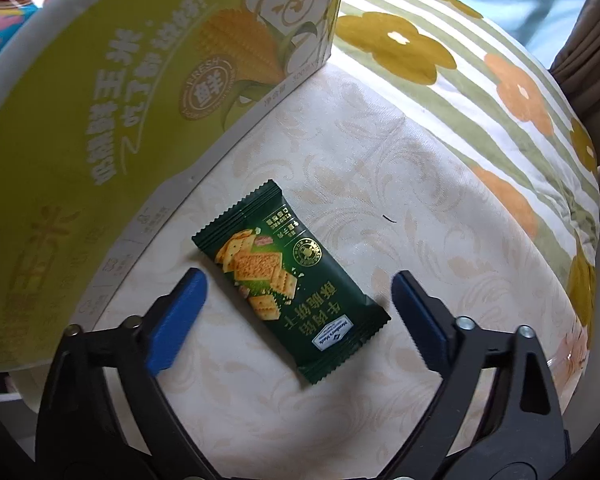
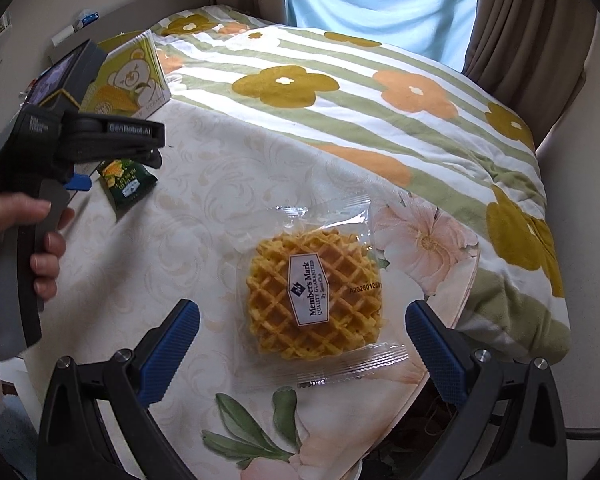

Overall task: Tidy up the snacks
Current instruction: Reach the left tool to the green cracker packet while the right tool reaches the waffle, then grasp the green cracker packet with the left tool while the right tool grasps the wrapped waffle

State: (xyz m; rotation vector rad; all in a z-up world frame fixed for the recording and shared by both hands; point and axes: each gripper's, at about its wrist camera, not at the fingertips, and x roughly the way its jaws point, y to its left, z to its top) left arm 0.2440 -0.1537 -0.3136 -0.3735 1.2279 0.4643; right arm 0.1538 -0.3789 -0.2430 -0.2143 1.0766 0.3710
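A dark green cracker packet lies flat on the cream patterned tablecloth, between the open fingers of my left gripper, which hovers just above it. It also shows in the right wrist view, under the left gripper body. A wrapped waffle in clear plastic lies on the cloth between the open fingers of my right gripper. A yellow-green corn snack box stands just left of the green packet, seen also in the right wrist view.
A striped quilt with yellow and orange flowers covers the bed beyond the table. Curtains hang at the back right. The table's near right edge drops off beside the waffle.
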